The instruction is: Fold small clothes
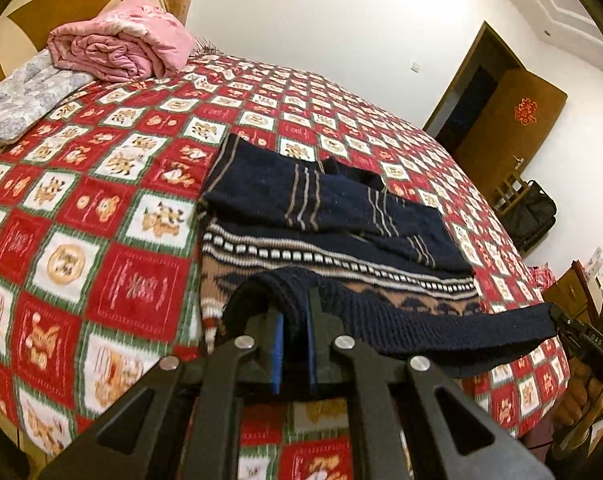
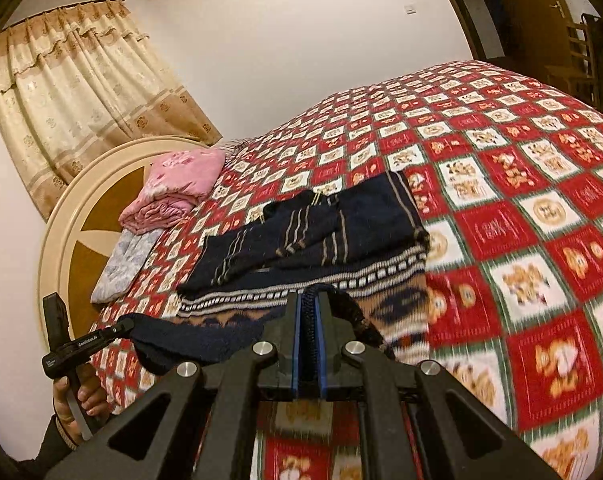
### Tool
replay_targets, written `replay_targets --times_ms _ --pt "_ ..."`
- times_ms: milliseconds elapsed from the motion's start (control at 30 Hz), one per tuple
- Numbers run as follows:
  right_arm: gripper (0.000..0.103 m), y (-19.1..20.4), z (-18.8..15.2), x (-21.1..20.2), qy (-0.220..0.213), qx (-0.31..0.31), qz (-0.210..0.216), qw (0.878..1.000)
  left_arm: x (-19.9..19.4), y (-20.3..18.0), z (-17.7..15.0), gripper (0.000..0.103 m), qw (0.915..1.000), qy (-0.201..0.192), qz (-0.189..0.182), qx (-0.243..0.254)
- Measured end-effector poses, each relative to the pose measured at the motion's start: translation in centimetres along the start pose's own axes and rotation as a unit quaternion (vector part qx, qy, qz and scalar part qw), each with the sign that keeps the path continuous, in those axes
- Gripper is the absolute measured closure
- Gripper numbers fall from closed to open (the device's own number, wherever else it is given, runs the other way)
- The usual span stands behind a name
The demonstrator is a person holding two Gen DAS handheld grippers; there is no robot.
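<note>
While the navy patterned sweater (image 1: pixel 301 216) lies on the bed (image 1: pixel 101 208) toward its near edge, its ribbed hem is lifted off the bedspread and stretched between the two tools; the left hand-held gripper (image 1: pixel 295 312) is clenched on one end of that hem, the knit bunched over its blue pads; the right hand-held gripper (image 2: pixel 310 308) is clamped tight on the other end, a strip of dark ribbing pinched between its pads. Both sleeves are folded across the sweater's chest, their tan stripes showing; below them runs a band of white blocks and a brown band with dark diamonds. In the right wrist view a hand (image 2: pixel 79 400) grips the handle of the left tool beside the bed's near edge. At the head of the bed, by the round headboard (image 2: pixel 73 216), a rolled pink quilt (image 1: pixel 121 40) rests partly on a grey floral pillow (image 1: pixel 25 96); a beige curtain (image 2: pixel 81 92) hangs behind.
</note>
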State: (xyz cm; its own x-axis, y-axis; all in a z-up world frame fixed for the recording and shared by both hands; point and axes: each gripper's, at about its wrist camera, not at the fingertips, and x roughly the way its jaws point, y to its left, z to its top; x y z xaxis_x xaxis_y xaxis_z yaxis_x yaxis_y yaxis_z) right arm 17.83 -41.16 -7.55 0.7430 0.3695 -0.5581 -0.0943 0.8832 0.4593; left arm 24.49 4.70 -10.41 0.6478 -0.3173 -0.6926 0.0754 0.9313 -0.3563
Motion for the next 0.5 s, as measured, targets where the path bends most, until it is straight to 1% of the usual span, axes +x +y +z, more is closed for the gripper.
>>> replay_targets --times_ms 233,500 --pt "0.097 -0.2 3.9 3.6 -0.001 0.004 -0.010 1.000 2.5 0.0 3.3 0.093 1.0000 0.006 0.004 -0.004" --pt "0.097 -0.9 7.8 8.9 0.009 0.007 -0.024 1.000 5.5 0.3 7.3 0.093 0.9999 0.007 0.007 -0.010"
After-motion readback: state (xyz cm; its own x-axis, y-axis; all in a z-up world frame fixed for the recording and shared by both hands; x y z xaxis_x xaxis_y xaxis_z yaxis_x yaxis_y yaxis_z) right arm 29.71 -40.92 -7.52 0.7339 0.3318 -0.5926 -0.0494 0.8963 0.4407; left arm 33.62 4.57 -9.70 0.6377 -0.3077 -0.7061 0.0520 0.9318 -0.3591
